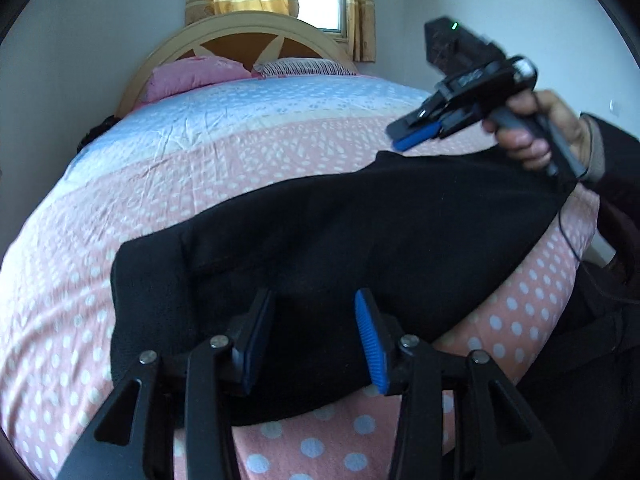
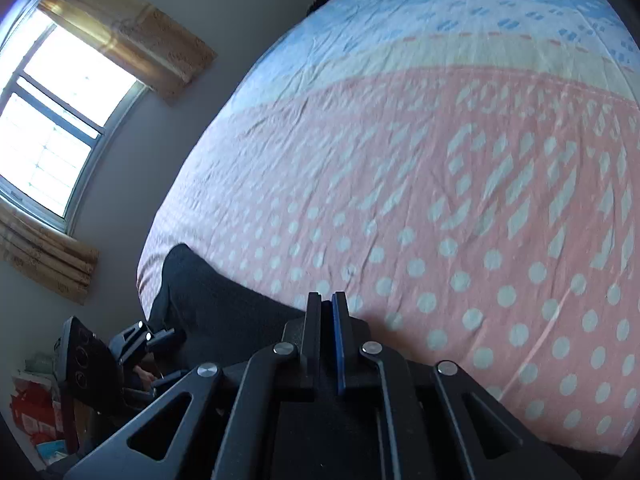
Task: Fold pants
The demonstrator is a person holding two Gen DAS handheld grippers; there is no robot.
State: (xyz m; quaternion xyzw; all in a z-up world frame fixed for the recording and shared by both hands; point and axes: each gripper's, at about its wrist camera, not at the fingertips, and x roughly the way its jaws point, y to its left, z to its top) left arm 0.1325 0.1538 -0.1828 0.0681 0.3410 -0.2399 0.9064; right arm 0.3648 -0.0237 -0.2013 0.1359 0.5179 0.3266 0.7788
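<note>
Left gripper (image 1: 316,312) jaws partly open above soft black fleece pants (image 1: 360,224), right gripper (image 2: 328,308) jaws pressed together, nothing held, crinkled polka-dot bed sheet (image 2: 440,200).

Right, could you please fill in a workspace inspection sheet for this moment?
Surface: bed sheet, pink with white dots, pale blue further up, wrinkled.
Job's things: black pants spread across the near edge of the bed.
Clutter: two pillows by the headboard.
Grippers: left gripper jaws open above the pants; right gripper jaws shut, empty.
Cables: thin black cord below the right hand.
Surroundings: window, yellow curtains.
</note>
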